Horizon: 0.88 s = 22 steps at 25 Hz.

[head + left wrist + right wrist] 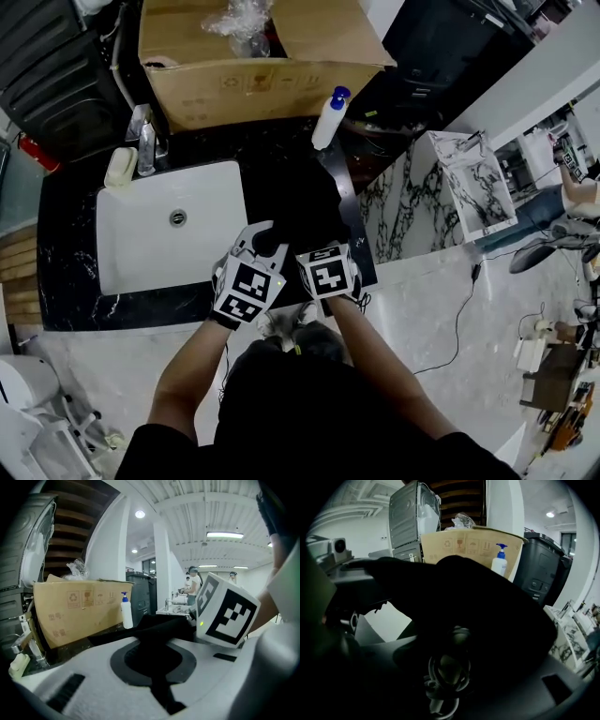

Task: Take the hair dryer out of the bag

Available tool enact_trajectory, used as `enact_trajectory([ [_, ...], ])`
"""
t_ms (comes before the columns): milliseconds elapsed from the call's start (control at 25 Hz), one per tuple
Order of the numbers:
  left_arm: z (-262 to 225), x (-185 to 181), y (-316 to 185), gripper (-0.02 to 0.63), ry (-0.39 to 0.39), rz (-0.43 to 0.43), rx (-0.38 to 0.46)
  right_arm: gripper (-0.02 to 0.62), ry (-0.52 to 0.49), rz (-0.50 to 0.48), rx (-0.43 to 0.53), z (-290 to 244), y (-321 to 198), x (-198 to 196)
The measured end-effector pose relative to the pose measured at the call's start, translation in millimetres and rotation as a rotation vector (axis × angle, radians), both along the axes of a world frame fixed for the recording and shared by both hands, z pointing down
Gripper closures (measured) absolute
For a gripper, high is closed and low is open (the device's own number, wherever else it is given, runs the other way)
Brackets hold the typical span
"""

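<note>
The black bag (298, 208) lies on the dark counter to the right of the sink, hard to tell apart from the counter top. My left gripper (261, 242) is shut on a fold of the bag's black fabric (157, 677) at its near edge. Close on its right, my right gripper (326, 264) points steeply down into the bag's mouth. In the right gripper view the bag's dark inside fills the frame. The hair dryer (449, 665), pale-ended with its cord (440, 700) coiled round it, lies between the open jaws of my right gripper (451, 646). Whether the pads touch it is too dark to tell.
A white sink (131, 244) lies left of the bag, with a faucet (145, 141) and soap (120, 167) behind it. A cardboard box (253, 89) and a white pump bottle (328, 117) stand at the back. A marble-patterned box (473, 183) sits right of the counter.
</note>
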State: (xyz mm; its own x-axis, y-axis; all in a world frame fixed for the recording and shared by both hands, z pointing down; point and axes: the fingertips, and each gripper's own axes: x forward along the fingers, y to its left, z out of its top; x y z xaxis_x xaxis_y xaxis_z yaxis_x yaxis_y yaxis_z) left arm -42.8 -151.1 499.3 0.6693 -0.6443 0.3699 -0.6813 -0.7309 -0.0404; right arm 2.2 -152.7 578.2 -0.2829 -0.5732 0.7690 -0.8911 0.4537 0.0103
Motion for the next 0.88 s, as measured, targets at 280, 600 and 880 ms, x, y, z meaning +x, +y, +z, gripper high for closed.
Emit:
enact_trajectory([
  [280, 5.9, -5.4, 14.0, 0.584, -0.001, 0.008, -0.005, 0.304, 0.02, 0.008, 0.027, 24.4, -3.4, -1.7],
  [600, 33.4, -20.0, 2.4, 0.584, -0.038, -0.036, -0.045, 0.33, -0.097, -0.057, -0.014, 27.9, -0.1, -1.8],
  [880, 32.6, -22.1, -20.9, 0.584, -0.06, -0.038, -0.032, 0.338, -0.225, -0.129, 0.009, 12.0, 16.7, 2.9],
])
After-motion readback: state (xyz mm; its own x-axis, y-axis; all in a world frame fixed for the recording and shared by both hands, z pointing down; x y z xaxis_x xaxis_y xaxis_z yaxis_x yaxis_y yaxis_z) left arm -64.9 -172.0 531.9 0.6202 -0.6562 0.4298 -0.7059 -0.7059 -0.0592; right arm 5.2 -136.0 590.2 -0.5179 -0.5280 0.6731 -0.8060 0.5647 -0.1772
